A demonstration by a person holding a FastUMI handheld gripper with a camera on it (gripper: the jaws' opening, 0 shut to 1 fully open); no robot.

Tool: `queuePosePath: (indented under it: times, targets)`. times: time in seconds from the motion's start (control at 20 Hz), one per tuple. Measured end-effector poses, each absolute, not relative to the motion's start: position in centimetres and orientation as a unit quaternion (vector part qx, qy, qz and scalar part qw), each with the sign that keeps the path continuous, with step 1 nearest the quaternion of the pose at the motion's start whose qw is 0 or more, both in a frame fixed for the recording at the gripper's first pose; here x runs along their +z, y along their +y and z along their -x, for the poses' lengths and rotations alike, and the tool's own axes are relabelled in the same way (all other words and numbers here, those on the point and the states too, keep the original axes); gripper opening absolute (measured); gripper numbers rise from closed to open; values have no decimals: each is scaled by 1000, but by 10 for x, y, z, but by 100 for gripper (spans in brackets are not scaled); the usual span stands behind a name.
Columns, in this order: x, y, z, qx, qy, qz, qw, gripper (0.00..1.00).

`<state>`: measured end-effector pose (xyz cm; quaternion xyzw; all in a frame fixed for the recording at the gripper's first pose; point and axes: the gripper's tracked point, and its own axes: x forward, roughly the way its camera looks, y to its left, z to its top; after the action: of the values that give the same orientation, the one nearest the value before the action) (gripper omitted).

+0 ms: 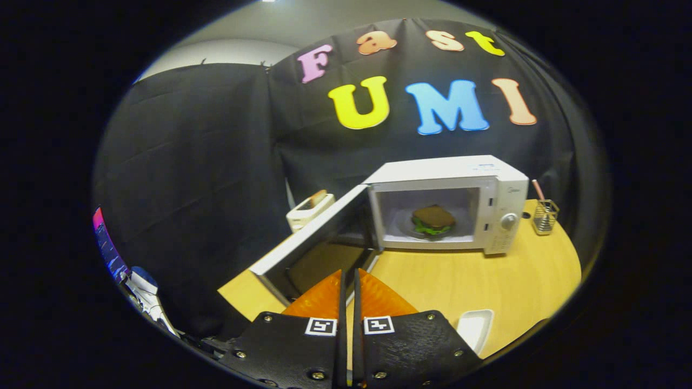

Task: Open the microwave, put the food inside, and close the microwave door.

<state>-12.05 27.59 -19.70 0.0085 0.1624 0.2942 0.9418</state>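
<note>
Two tool (348, 275) fingers pressed together, empty, hiding part of microwave door (311, 251); sandwich (433, 220) inside.

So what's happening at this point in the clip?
A person is working a handheld gripper at a microwave on a wooden table. The food, a sandwich, already sits inside on the plate. The microwave door hangs wide open, and the gripper, its jaws nearly together and holding nothing, is right by the door's outer edge. Closing the door is what remains.
</note>
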Motion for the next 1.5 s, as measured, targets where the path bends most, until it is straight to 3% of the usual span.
queuePosePath:
  times: [0.25,0.6,1.1,1.5]
  targets:
    - [-186,375,156,406,124,-6,906,4]
    - [-230,435,150,394,117,18,911,4]
    - [-255,384,107,304,104,47,946,1]
    - [-243,249,47,146,110,5,983,1]
